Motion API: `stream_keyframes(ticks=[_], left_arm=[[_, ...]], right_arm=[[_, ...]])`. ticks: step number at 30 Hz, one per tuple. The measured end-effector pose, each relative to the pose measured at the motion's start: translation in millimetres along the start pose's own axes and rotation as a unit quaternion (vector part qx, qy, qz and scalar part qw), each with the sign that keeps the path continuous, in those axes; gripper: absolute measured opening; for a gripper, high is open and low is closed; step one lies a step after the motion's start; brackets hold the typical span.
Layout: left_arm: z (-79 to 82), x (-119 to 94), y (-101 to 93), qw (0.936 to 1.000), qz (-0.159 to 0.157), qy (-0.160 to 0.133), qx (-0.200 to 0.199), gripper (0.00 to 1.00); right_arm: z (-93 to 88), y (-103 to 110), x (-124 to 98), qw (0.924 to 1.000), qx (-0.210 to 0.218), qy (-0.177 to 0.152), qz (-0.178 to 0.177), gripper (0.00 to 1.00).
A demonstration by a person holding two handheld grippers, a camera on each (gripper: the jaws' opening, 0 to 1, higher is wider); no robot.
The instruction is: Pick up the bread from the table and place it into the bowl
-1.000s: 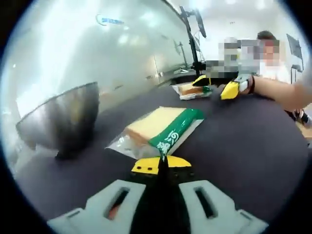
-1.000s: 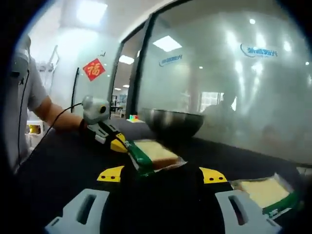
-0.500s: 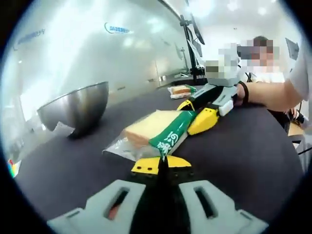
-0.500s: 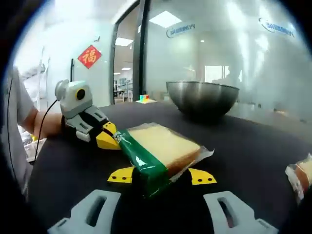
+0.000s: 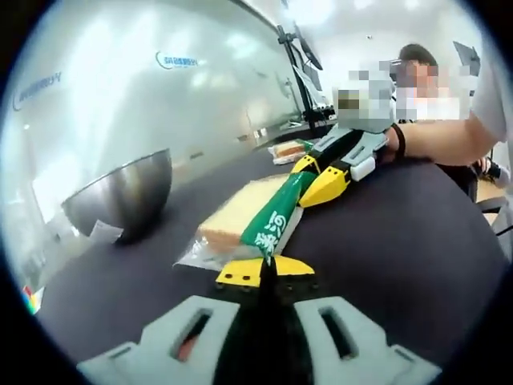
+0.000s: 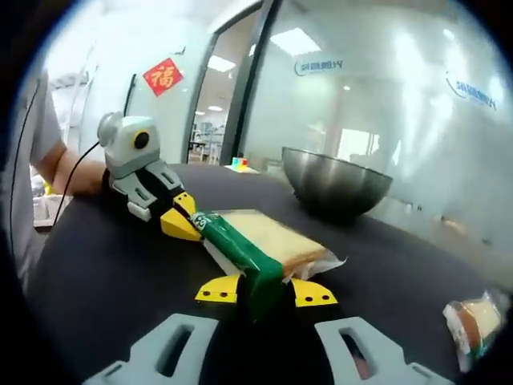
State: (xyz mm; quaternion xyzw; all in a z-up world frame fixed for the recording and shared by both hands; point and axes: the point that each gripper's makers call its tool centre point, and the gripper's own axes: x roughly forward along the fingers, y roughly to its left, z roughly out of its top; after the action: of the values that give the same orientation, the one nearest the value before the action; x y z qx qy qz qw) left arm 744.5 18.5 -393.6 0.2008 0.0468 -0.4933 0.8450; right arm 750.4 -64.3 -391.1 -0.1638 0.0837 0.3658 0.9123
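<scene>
Bread in its clear wrapper, green strip along one side, lies on the dark table, both grippers pinching opposite ends: left gripper and right gripper clamped on the green strip; steel bowl stands near

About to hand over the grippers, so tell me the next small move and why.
Probably lift both grippers together and carry the bagged bread toward the steel bowl. The left gripper and right gripper each pinch an end of its green-banded wrapper, and it lies low over the dark table, outside the bowl.
</scene>
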Motion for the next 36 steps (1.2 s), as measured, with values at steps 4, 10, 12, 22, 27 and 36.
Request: stream_keyframes(ticks=[4,10,12,22,27,36], left_arm=[[5.0,-1.5,-0.7,1.0000,0.004,-0.005,-0.003,0.00],[20.0,-6.3,6.3,0.9993,0.023,-0.029,0.005,0.00],[24.5,-6.8,10.2,0.9986,0.032,-0.037,0.019,0.00],[80.8,-23.1,42.0,0.9841,0.108,-0.094,0.105,0.00],[114.0,-25.2,83.1,0.9673,0.161,-0.110,0.162,0.00],[156.4,-2.9,192.5,0.9603,0.205,-0.110,0.153,0.00]], right_arm=[[5.6,-0.7,-4.7,0.9998,-0.017,-0.012,-0.004,0.17],[21.0,-2.4,-13.4,0.9984,-0.025,-0.050,-0.012,0.16],[27.4,-2.6,-16.0,0.9974,-0.032,-0.062,-0.018,0.16],[83.5,-20.2,-16.9,0.9881,-0.062,-0.134,-0.043,0.16],[126.9,-44.3,-1.3,0.9815,-0.094,-0.157,-0.058,0.16],[192.5,-119.8,63.5,0.9749,-0.122,-0.167,-0.081,0.16]])
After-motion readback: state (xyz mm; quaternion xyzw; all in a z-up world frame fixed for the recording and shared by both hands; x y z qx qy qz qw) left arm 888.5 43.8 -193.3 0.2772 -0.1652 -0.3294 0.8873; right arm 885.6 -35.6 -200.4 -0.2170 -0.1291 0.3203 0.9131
